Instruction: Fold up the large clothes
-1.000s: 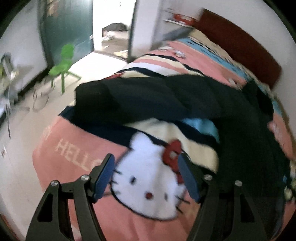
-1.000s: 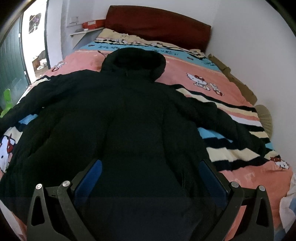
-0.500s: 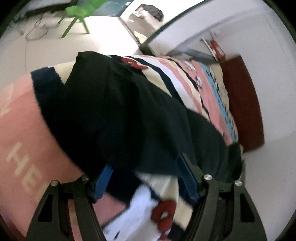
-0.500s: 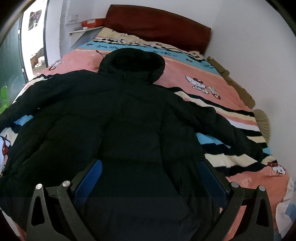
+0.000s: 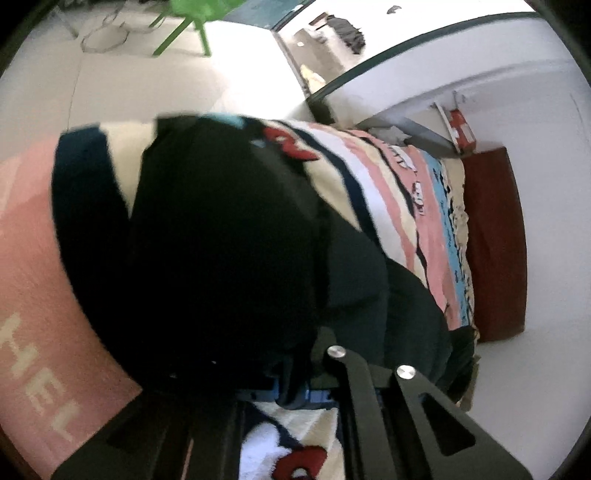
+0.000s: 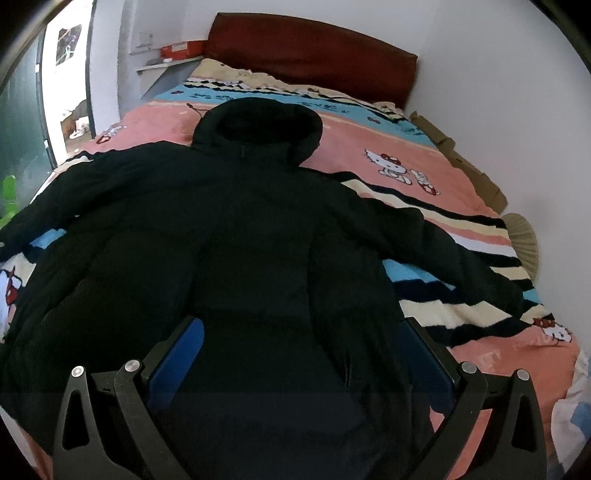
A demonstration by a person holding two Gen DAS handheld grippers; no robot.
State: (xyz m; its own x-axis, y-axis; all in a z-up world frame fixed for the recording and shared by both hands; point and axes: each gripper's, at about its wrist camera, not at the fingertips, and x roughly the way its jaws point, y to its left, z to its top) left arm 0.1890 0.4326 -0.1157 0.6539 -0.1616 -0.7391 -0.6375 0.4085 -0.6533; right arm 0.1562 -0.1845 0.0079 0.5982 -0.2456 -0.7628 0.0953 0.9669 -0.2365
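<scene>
Left wrist view: the left gripper (image 5: 290,393) has its blue pads (image 5: 317,397) drawn close together, pinching a fold of the black hooded jacket (image 5: 229,236). This looks like the end of the jacket's left sleeve, though the picture is motion-blurred and the exact spot is hard to make out. The dark fabric bulges up ahead of the fingers and fills most of the view. Under it lies the pink striped blanket (image 5: 29,258), on which large cream letters read "HEL" (image 5: 33,384) before the frame's edge cuts them off; part of a white cartoon cat with a red bow (image 5: 299,459) shows below the gripper. A green plastic chair (image 5: 184,14) stands on the pale floor beyond the bed.

In the right wrist view the jacket (image 6: 258,236) lies spread flat on the bed, hood toward the dark red headboard (image 6: 310,55), both sleeves stretched out to the sides. The right gripper (image 6: 299,365) hovers over the lower hem with its jaws spread wide and nothing between them. More cartoon cats (image 6: 388,162) are printed on the blanket (image 6: 369,136). The small writing on the blue stripe is too small to read. A red box (image 6: 181,50) sits on a wall shelf (image 6: 166,66) left of the headboard, its label illegible.
</scene>
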